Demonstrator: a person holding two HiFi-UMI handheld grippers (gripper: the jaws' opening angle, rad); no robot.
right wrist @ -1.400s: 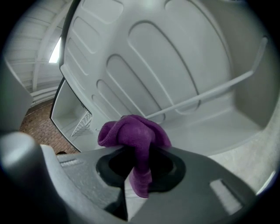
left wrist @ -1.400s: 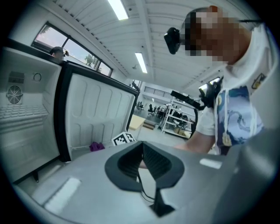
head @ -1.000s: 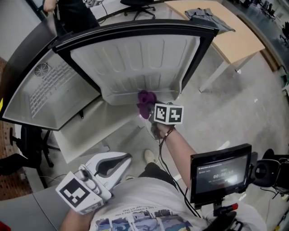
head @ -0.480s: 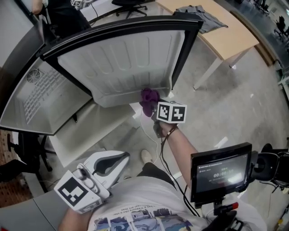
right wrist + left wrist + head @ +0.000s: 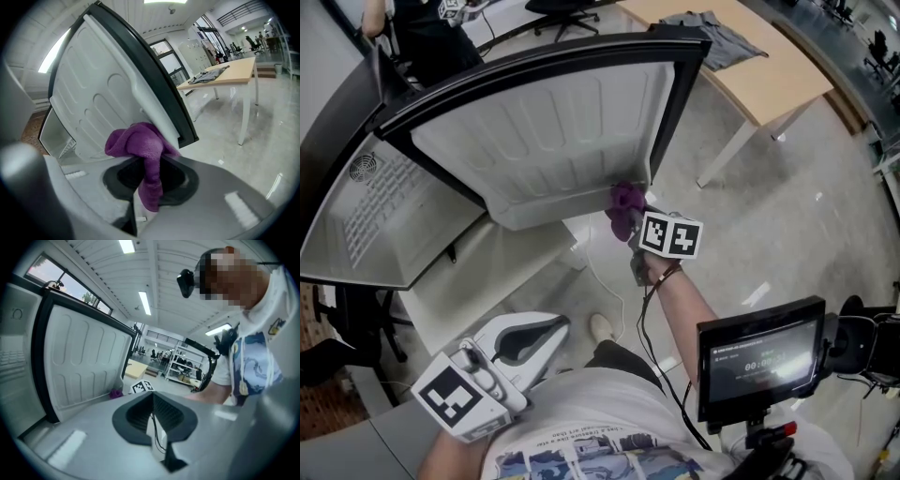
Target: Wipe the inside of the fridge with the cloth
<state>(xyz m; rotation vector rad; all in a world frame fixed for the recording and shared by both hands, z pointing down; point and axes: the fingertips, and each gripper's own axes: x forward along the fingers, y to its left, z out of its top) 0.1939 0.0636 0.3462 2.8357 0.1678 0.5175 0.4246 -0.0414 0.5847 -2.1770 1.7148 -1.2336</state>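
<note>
Arm (image 5: 680,291) outstretched — right tongs (image 5: 630,230) clamp purple cloth (image 5: 626,200) at fridge door (image 5: 544,131) | left tongs (image 5: 561,326) closed, empty — held low.

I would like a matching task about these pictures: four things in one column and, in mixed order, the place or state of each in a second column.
Things:
1. purple cloth
2. left gripper
3. grey garment
4. small screen

Places or states:
A. lies on the wooden table
B. jaws together on nothing, low by the person's body
C. lit, at the lower right of the head view
D. clamped in the right gripper, by the fridge door

Pairs: 1-D, 2-B, 3-A, 4-C
</note>
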